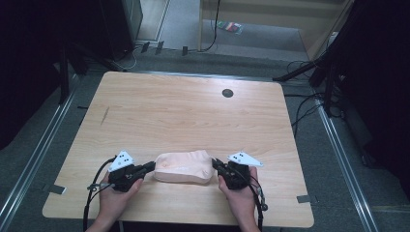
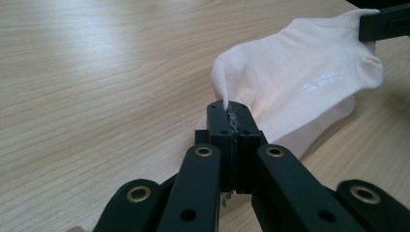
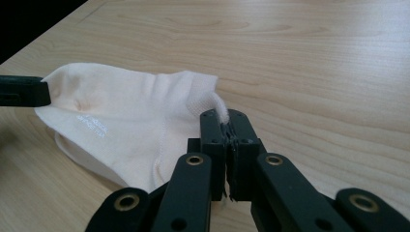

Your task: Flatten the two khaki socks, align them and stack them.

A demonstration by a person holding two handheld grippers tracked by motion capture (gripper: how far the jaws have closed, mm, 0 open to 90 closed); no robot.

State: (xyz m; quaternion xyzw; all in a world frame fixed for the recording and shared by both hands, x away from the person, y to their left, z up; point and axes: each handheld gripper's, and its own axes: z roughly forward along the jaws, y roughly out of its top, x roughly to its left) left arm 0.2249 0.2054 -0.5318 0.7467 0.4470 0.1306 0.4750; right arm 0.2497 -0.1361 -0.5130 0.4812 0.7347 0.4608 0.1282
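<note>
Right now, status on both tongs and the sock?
Left tongs shut on sock edge. Right tongs shut on opposite edge. Sock rests on table. Nothing in the way.

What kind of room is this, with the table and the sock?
Probably a lab or workroom, not a home. A bare wooden table stands on grey carpet, cables trail over the floor, and dark stands flank it. Someone pinches a sock with a tool in each hand.

A pale sock point(image 1: 185, 167) lies on the light wooden table point(image 1: 183, 116)
</note>
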